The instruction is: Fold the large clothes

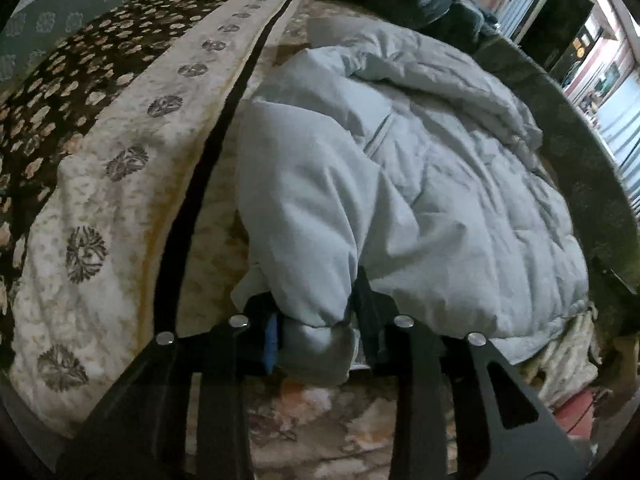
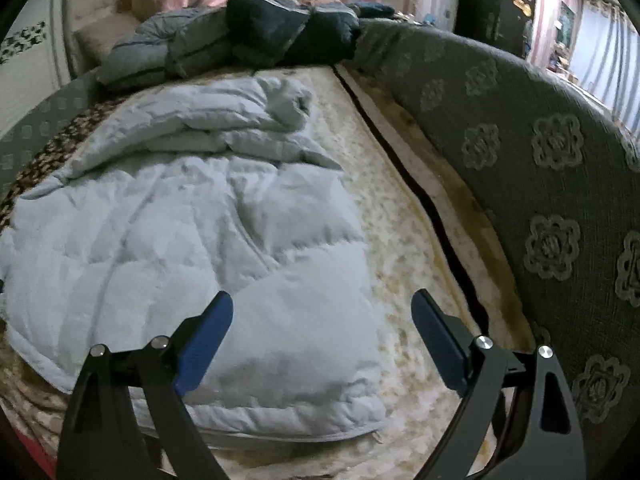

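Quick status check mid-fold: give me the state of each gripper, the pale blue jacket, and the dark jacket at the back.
left gripper: shut on the sleeve cuff.
right gripper: open, above the jacket's hem corner.
pale blue puffer jacket: spread on the bed, rumpled, unfolded.
dark jacket: heaped at the far end.

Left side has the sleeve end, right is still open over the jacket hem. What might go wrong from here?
1. The left gripper pinches only the bunched cuff of the sleeve; puffy fabric may slip out when lifted.
2. The right gripper is open above the jacket corner; closing there might also catch the bed cover beneath.
3. The jacket's far end is still crumpled, so a fold may come out uneven.
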A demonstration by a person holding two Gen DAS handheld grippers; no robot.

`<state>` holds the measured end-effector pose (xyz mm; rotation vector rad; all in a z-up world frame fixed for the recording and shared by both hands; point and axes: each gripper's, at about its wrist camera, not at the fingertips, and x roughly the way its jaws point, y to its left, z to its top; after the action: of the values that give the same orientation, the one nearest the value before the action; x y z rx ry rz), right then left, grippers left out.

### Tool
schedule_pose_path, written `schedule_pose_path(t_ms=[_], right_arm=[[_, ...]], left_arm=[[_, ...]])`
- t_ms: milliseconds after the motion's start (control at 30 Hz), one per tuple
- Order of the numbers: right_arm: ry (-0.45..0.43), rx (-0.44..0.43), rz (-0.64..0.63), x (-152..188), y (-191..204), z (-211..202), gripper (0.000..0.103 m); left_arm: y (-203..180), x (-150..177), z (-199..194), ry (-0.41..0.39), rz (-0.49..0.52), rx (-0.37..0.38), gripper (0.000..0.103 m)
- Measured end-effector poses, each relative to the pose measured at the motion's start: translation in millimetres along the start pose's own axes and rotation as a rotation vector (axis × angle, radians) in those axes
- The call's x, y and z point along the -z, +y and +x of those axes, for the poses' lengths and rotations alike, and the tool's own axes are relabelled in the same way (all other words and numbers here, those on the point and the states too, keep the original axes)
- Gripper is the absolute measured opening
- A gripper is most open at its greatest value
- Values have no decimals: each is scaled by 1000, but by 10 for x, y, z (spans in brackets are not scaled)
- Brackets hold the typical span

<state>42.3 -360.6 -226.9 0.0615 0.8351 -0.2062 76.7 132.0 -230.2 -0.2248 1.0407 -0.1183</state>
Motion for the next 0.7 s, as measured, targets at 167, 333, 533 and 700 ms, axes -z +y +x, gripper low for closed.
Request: schedule_pose_path(t_ms=[167,333,533,700], right_arm=[[32,14,45,119,-188,113,91],[59,-50,124,257,-397,207,91],[64,-168,108,436,-352,227,90],[58,-238,94,504,-155,316,52]], left_arm=[[-95,-42,81,-17,38,-99,69],[-178,-110,140,-14,69,-117,80],[-155,-167,212,-14,58,-95,82],[-130,-234,335,35,57,-68,93]])
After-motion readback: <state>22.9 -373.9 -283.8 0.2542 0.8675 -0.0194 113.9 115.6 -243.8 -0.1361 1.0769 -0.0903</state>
